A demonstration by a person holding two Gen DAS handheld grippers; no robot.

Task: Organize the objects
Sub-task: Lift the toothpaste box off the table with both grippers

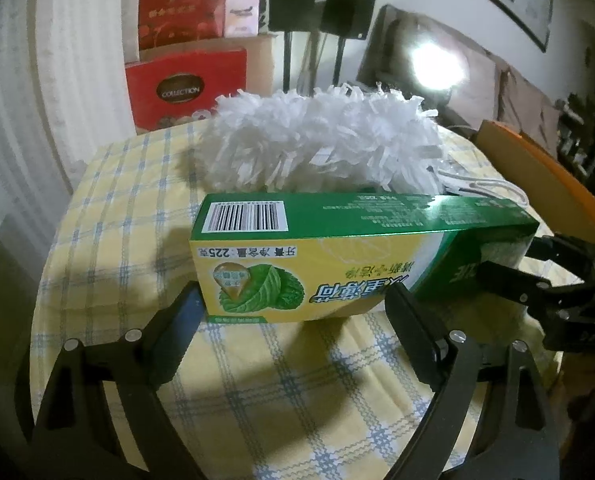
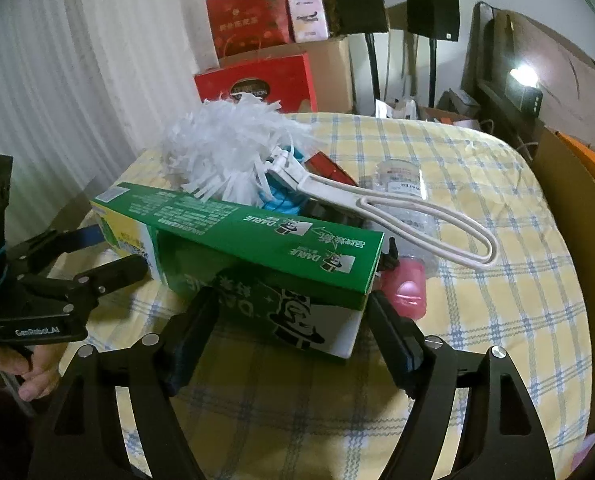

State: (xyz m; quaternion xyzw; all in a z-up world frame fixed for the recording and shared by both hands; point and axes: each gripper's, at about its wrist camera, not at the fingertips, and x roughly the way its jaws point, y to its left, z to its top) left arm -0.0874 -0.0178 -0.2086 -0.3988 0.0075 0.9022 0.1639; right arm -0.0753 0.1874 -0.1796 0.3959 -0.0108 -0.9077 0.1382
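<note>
A long green and yellow toothpaste box (image 1: 337,240) (image 2: 233,240) stands on its long edge on the yellow checked tablecloth (image 2: 477,320). My left gripper (image 1: 295,300) (image 2: 117,252) is open at the box's barcode end, with its blue-padded finger just past that end and the other finger in front of the face. My right gripper (image 2: 293,302) (image 1: 509,258) is open at the other end, jaws wider than the box and not pressing it. Behind the box lies a white shredded duster (image 1: 317,140) (image 2: 225,152) with a white loop handle (image 2: 417,216).
A clear plastic bottle (image 2: 397,184), a pink object (image 2: 409,288), and red and blue items (image 2: 329,168) crowd behind the box. Red gift boxes (image 2: 257,84) stand beyond the table's far edge. An orange board (image 1: 537,168) flanks the right. A hand (image 2: 17,376) holds the left gripper.
</note>
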